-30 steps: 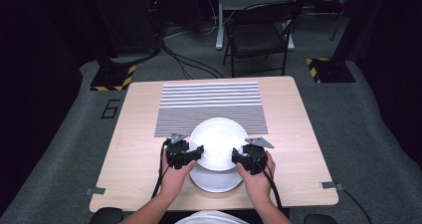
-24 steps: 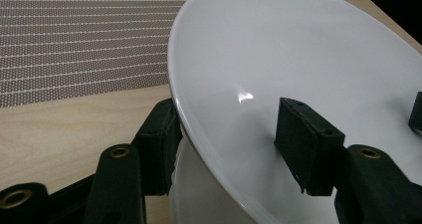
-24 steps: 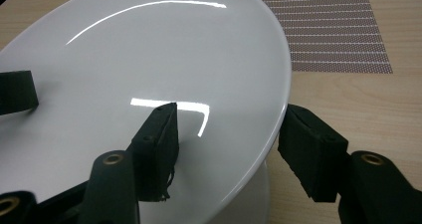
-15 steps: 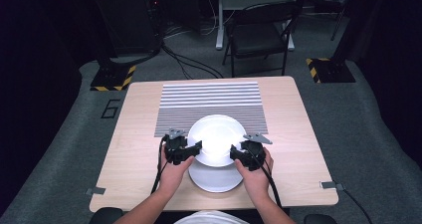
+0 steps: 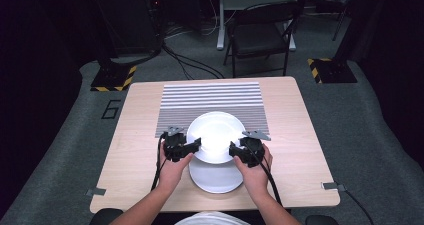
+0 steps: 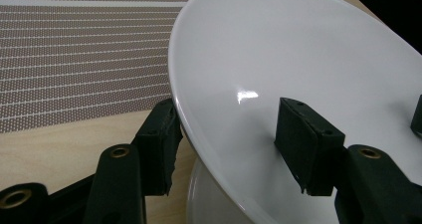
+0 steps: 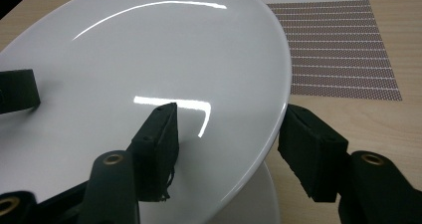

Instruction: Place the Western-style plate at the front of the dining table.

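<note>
Both grippers hold one white plate (image 5: pixel 216 135) by opposite rims, just above the table. My left gripper (image 5: pixel 194 146) is shut on its left rim, one pad under the edge and one on the upper face (image 6: pixel 231 144). My right gripper (image 5: pixel 235 149) is shut on the right rim the same way (image 7: pixel 234 149). The held plate (image 6: pixel 298 59) (image 7: pixel 149 50) is tilted in both gripper views. A second white plate (image 5: pixel 217 177) lies flat on the table beneath its near half, partly hidden (image 6: pixel 209 199) (image 7: pixel 263 199).
A grey striped placemat (image 5: pixel 210 97) lies on the wooden table (image 5: pixel 135 150) past the plates, and the held plate overlaps its near edge. A folding chair (image 5: pixel 260 35) and floor cables stand beyond the table's far side.
The held plate and both grippers have shifted slightly away from the person, toward the placemat. More of the lower plate is uncovered.
</note>
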`<move>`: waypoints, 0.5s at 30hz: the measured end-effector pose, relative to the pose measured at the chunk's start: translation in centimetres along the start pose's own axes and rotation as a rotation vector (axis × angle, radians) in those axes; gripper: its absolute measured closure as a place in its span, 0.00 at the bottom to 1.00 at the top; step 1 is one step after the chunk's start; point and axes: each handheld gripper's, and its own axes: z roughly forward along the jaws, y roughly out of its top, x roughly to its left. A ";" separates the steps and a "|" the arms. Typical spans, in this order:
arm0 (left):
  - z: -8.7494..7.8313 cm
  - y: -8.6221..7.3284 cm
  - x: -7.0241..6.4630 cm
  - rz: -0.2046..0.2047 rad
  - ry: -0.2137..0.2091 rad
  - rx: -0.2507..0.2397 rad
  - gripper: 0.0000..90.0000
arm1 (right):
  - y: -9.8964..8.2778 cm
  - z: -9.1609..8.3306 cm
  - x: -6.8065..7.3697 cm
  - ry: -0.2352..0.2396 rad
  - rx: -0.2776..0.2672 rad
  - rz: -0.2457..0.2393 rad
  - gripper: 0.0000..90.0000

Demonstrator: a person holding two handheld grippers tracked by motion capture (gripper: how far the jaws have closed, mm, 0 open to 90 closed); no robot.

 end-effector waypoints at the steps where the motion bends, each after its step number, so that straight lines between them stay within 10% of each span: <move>1: 0.0 0.1 0.0 0.000 0.001 -0.001 0.48 | 0.1 0.1 0.0 0.000 -0.003 -0.005 0.45; 15: 0.2 0.8 0.6 -0.014 0.004 -0.017 0.48 | 1.2 0.8 0.4 -0.003 -0.020 -0.021 0.45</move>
